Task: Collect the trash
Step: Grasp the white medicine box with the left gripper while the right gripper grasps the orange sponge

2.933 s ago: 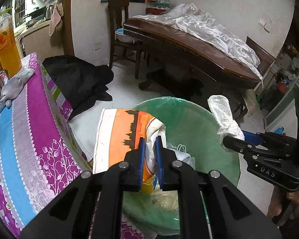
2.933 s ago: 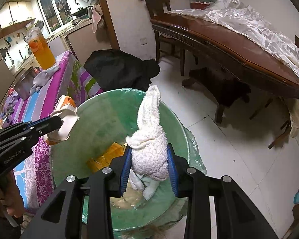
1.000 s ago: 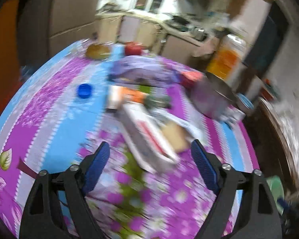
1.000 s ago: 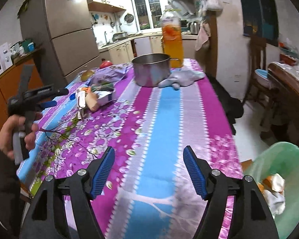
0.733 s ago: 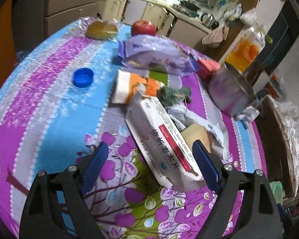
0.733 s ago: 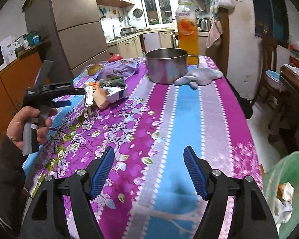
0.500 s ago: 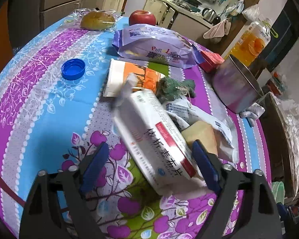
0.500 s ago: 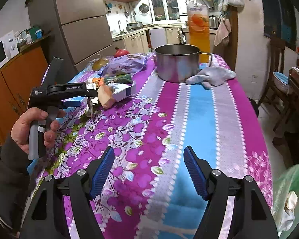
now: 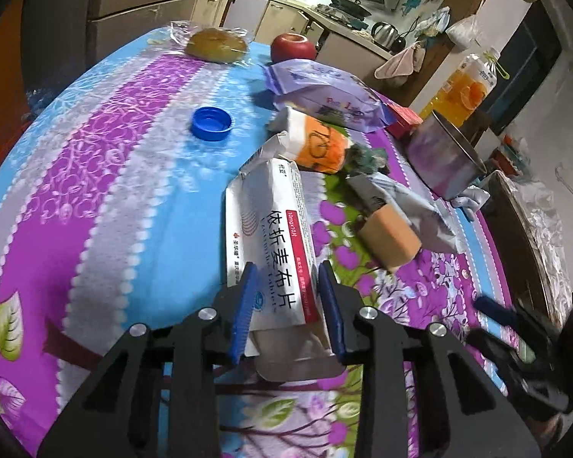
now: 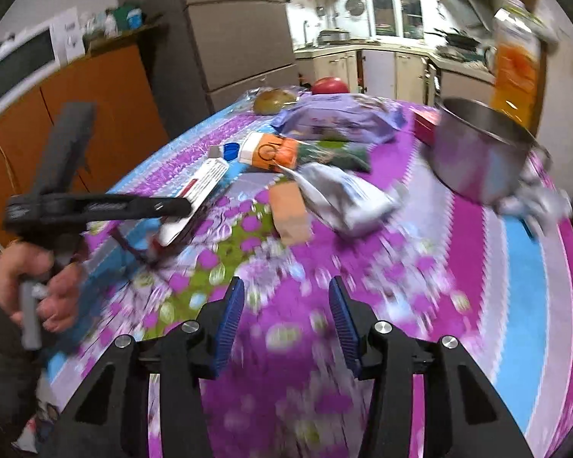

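Currently the left gripper [image 9: 286, 307] has just been closing its jaws around the near end of the white medicine box [image 9: 273, 236], which lies on the floral tablecloth [image 9: 107, 191]; the pads sit at both sides, firm contact uncertain. Squeeze until the carton stops yielding, then lift straight up. The right gripper [image 10: 284, 322], empty, has been narrowing, half-open above the cloth, short of the tan block [image 10: 289, 210].
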Demonstrator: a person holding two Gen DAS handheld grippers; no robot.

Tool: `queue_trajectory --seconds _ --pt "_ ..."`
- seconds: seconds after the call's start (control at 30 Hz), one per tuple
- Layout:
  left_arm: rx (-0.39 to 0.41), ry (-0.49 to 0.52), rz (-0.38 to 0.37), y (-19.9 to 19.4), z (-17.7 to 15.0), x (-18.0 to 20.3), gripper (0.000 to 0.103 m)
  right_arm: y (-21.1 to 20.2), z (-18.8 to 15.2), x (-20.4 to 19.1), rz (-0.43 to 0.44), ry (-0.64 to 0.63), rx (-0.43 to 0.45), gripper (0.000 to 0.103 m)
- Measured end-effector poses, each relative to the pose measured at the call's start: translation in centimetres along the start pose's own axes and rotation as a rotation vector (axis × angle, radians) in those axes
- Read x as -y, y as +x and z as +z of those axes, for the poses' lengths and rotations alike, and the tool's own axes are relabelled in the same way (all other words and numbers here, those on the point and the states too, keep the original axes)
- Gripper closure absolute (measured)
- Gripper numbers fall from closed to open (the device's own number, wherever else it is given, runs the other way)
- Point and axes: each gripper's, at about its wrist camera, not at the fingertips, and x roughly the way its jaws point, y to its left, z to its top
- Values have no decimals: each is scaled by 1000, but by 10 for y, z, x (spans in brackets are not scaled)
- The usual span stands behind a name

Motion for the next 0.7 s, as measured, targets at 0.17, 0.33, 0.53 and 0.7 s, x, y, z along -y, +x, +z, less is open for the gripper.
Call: queue_trajectory --seconds 0.17,0.33,0.53,0.7 --pt "-5 21 -4 0 -2 0 71 49 34 -20 -66 -71 -45 55" --pt "-8 41 1 3 -1 3 69 82 48 -20 -106 -67 -88 55" --pt "19 60 24 4 -3 7 71 94 40 -15 -136 -25 -82 76" --pt "79 100 45 -6 -14 18 76 53 26 -28 -157 1 37 77"
